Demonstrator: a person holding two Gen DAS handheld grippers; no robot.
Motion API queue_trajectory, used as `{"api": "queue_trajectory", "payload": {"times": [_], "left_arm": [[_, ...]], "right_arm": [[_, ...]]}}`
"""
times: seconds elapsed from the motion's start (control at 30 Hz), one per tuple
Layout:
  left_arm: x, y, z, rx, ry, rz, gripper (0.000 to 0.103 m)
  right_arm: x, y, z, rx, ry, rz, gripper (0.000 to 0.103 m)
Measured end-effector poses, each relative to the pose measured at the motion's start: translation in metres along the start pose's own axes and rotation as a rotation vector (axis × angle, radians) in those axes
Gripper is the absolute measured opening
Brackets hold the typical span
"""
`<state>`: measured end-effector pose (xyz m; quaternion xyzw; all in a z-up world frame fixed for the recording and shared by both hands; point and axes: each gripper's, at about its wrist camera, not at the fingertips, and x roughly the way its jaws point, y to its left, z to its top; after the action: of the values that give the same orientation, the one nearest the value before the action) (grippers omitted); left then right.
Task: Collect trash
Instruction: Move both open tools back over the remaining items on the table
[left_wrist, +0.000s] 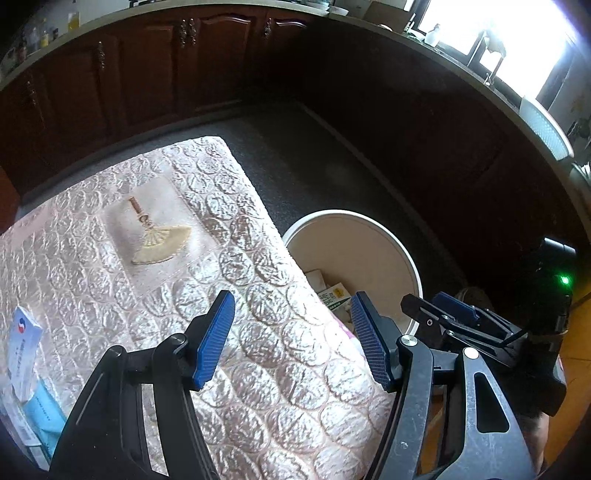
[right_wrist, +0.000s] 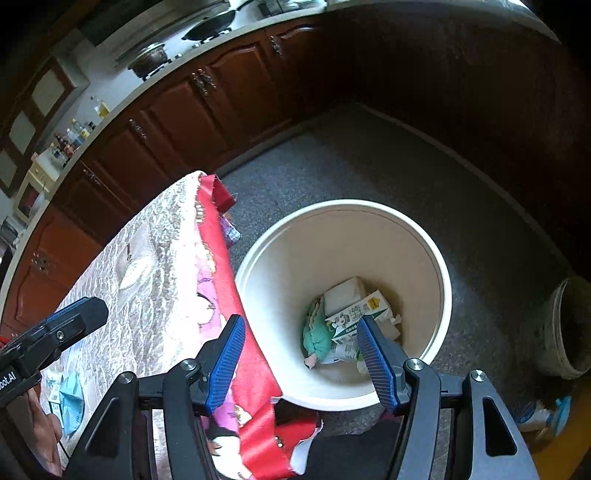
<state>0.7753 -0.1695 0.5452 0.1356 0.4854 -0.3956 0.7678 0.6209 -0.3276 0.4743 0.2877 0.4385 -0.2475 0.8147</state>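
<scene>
Trash remains at the far-left end of the table (left_wrist: 110, 258), well away from the bucket (right_wrist: 436, 266): a white and blue carton (left_wrist: 24, 343) with pale blue packaging (left_wrist: 44, 410) just beside it. Left gripper (left_wrist: 291, 339) hangs over the quilted cover with jaws spread and nothing between them, closer to the bucket than to that carton. Over the bucket's near rim now, the right gripper (right_wrist: 301, 360) is spread and empty too. A green-and-white milk carton (right_wrist: 354, 314) and crumpled paper (right_wrist: 343, 291) lie at the bucket's bottom. Best play, I'd say: send the left gripper away from the bucket to the carton, come in low, pinch across its narrow faces, lift clear of the cover before swinging back over the rim.
</scene>
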Motion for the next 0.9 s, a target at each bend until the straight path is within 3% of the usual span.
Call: {"api": "queue_trajectory", "payload": {"times": [0.33, 0.9], "left_arm": [[-0.038, 0.031, -0.008, -0.039, -0.042, 0.041, 0.064], [-0.119, 0.129, -0.051, -0.16, -0.128, 0.21, 0.064]], "right_arm": [[-0.016, 0.048, 0.002, -0.115, -0.047, 0.009, 0.064], [-0.018, 0.164, -0.015, -0.322, -0.034, 0.162, 0.067]]}}
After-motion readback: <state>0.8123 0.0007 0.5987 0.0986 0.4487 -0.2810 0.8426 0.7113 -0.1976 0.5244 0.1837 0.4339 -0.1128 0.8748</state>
